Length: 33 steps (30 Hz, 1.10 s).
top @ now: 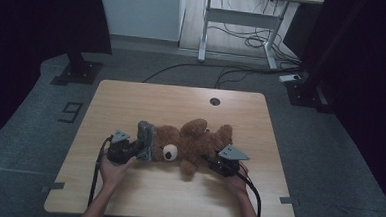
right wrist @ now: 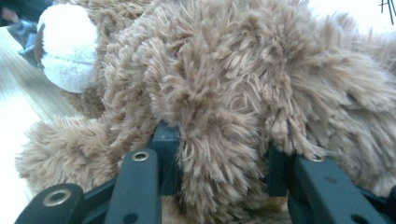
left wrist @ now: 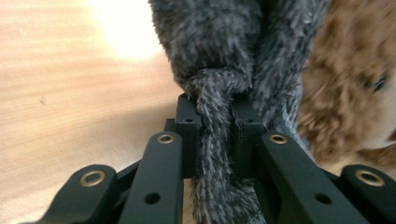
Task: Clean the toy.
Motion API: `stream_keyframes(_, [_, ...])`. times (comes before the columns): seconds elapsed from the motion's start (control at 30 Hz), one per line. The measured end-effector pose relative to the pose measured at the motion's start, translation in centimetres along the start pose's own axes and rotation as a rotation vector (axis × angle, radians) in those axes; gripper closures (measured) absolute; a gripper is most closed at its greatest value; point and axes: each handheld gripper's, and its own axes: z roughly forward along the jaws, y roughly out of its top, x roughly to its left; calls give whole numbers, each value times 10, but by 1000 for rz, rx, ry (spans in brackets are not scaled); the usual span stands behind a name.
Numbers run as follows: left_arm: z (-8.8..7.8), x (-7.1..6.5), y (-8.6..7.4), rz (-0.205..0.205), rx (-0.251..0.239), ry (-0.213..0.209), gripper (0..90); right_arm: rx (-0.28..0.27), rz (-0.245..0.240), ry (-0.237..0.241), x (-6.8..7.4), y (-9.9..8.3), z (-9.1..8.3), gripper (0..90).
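High view: a brown teddy bear lies mid-tabletop, the left claw at its grey hat, the right claw at its body; left gripper view: jaws pinch a grey hat fold; right gripper view: jaws clamp brown fur

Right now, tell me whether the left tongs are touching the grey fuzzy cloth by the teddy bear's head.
Touching. The left gripper view shows the left tongs shut on a twisted fold of the grey fuzzy cloth, with both jaws pressed into it.
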Motion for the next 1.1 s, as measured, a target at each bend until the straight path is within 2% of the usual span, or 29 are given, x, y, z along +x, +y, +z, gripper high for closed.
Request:
stream_keyframes(0.1, [-15, -12, 19, 33, -60, -14, 765, -1, 5, 2, -1, 0, 0, 587])
stream_keyframes(0.13, [-20, -27, 33, 72, -83, -38, 765, -1, 5, 0, -1, 0, 1, 587])
stream_keyframes(0.17, [-20, -27, 33, 72, -83, -38, 764, -1, 4, -1, 0, 0, 0, 586])
stream_keyframes(0.2, [-21, -46, 46, 110, -93, -69, 764, -1, 3, -2, 0, 0, 0, 586])
stream_keyframes(0.23, [-21, -46, 46, 110, -93, -69, 764, -1, 3, -2, 0, 0, 0, 586])
stream_keyframes(0.27, [-19, -57, 51, 124, -97, -90, 764, -1, 3, -2, 0, 0, 0, 585])
stream_keyframes(0.4, [-3, -107, 65, 213, -86, -169, 764, -1, 6, -1, 0, 0, 0, 584])
stream_keyframes(0.5, [14, -145, 73, 282, -75, -212, 764, -3, 3, 0, 0, 0, 0, 584])
stream_keyframes(0.53, [25, -168, 80, 326, -62, -225, 763, -1, 4, 2, 0, 0, 0, 584])
stream_keyframes(0.57, [25, -168, 80, 326, -62, -225, 763, -1, 4, 2, 0, 0, 0, 584])
stream_keyframes(0.63, [37, -185, 86, 365, -41, -204, 763, -1, 2, 1, 0, -1, 0, 584])
stream_keyframes(0.67, [52, -193, 85, 357, -21, -180, 762, -9, 1, -1, 0, -2, 0, 584])
stream_keyframes(0.7, [52, -193, 85, 357, -21, -180, 763, -9, 1, -1, 0, -2, 0, 584])
stream_keyframes(0.77, [69, -190, 77, 356, 24, -155, 762, -13, -4, -5, 1, -3, -1, 583])
stream_keyframes(0.8, [69, -190, 77, 356, 24, -155, 763, -13, -4, -5, 1, -3, -1, 583])
stream_keyframes(0.87, [73, -182, 71, 322, 17, -169, 765, -10, -7, -7, 1, -3, 0, 583])
stream_keyframes(0.97, [70, -177, 68, 318, 11, -158, 765, -8, -3, -5, 1, -3, 0, 583])
stream_keyframes(1.0, [67, -173, 67, 333, 15, -138, 765, -10, 0, -4, 1, -3, 0, 583])
stream_keyframes(1.03, [67, -173, 67, 333, 15, -138, 765, -10, 0, -4, 1, -3, 0, 583])
stream_keyframes(1.07, [64, -166, 67, 336, 15, -105, 764, -13, 7, -1, 1, -4, -1, 583])
stream_keyframes(1.1, [64, -166, 67, 336, 15, -105, 765, -14, 8, 0, 0, -4, -1, 583])
